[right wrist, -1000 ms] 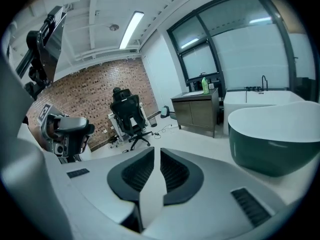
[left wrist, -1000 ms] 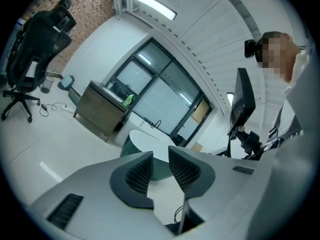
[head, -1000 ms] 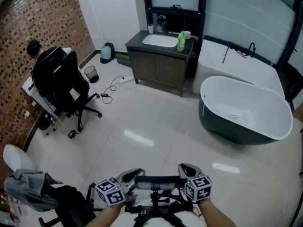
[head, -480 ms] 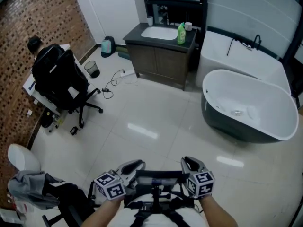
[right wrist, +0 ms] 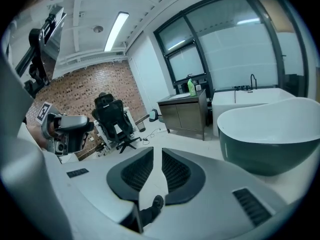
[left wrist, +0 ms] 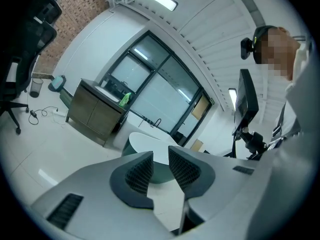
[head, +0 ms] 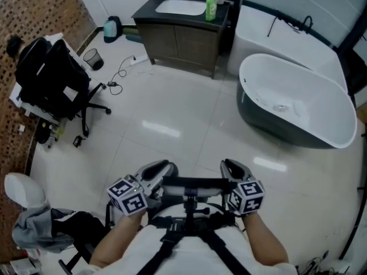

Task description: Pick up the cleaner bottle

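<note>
The jaws of the left gripper [left wrist: 160,156] are closed almost completely, with only a thin slit between the ribbed pads, and nothing is held in them. The jaws of the right gripper [right wrist: 157,156] are likewise drawn together to a narrow gap, and nothing is gripped there either. In the head view, both grippers are held side by side low in front of the person, near each other, above the pale tiled floor [head: 172,107].

The cleaner bottle [head: 211,7], green with a pale cap, is seen far from both grippers. It stands upright on the dark surface of the wooden vanity cabinet [head: 178,39], just beside the right edge of the white basin [head: 180,6]. To the right of the cabinet a freestanding bathtub [head: 269,119], dark outside and white inside, is set on the floor. At the left, well apart from the cabinet, a black office chair [head: 49,76] is placed near the brick wall, with a small waste bin [head: 90,58] beside it.
</note>
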Available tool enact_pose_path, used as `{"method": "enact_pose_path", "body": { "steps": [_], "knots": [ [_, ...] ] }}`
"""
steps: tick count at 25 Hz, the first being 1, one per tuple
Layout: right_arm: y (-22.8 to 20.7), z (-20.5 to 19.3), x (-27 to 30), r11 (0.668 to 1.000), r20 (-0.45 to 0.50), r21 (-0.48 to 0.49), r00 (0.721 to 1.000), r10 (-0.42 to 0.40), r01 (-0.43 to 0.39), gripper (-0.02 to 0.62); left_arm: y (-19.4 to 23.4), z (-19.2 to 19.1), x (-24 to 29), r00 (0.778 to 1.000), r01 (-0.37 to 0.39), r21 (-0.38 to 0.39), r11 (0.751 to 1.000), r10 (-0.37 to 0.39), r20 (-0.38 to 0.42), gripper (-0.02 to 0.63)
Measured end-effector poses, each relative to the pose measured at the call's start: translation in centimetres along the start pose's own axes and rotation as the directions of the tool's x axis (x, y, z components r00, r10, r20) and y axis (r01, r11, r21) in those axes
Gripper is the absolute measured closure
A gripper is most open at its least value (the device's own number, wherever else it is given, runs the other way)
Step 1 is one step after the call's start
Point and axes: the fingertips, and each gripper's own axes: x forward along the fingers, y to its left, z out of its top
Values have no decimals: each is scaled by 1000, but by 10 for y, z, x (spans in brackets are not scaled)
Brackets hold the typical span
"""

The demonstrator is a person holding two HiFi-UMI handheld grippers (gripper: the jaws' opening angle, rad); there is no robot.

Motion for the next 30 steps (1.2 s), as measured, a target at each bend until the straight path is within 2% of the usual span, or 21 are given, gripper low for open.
{"method": "enact_pose_path", "body": {
  "steps": [11,15,20,25,30],
  "knots": [
    [23,55,71,999,2,-1,999,-47,47,541,82,70,8,999,43,-4,999,-43,-20,518],
    [26,58,75,998,-5,4,998,-66,66,541,93,72,13,998,61,-20,998,-62,-24,518],
    [19,54,76,994,-20,-5,994,-106,106,541,93,63,26,993,118,-41,992,-119,-21,518],
    [24,55,90,995,-56,-31,994,-92,90,541,110,60,26,993,116,-69,991,-117,-12,518],
    [22,74,116,992,-26,4,992,-126,126,541,129,71,28,987,138,-67,988,-143,-75,518]
  ]
}}
